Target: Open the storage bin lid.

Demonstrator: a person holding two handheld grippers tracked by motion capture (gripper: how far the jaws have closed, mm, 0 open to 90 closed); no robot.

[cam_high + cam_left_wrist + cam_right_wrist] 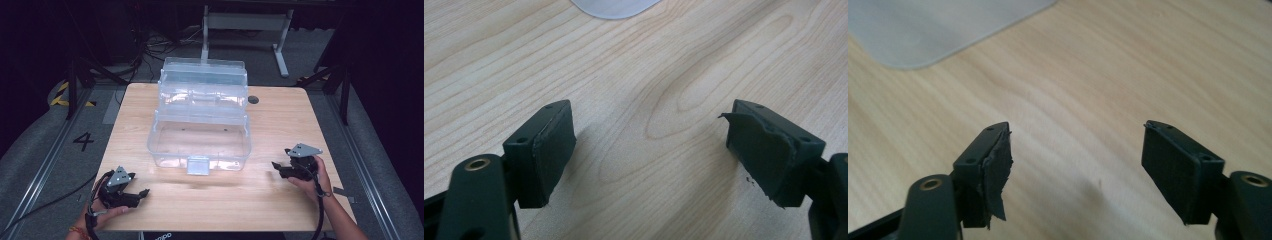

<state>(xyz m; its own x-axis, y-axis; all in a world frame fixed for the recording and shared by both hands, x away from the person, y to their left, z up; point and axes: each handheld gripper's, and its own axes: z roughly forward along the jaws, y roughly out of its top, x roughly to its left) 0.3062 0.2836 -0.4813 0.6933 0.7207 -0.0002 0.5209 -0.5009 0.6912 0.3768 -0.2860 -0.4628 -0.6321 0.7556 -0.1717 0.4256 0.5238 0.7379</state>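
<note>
Both grippers sit low at the near edge of the table (280, 200), one in each hand. On the left gripper (142, 192) the jaws stand wide apart with bare wood between them, and its own view shows the pads (549, 150) gripping nothing. Jaws on the right gripper (276, 167) are likewise spread and empty; one pad (998, 170) looks ragged, its facing peeling at the edge.

Between and beyond them, mid-table, stands the clear box (200, 145): lid (202, 75) swung up and back, inside apparently empty, a latch (198, 165) hanging at the front wall. Neither gripper touches it; each is well apart from its near corners.

Judging from this, the risks lie in the box itself. Clear plastic is slick and light, so a one-sided push on the lid could slide or tip the whole thing rather than close it. That frayed pad may slip on the smooth wall. Pinching the small latch off-centre could also miss it.
</note>
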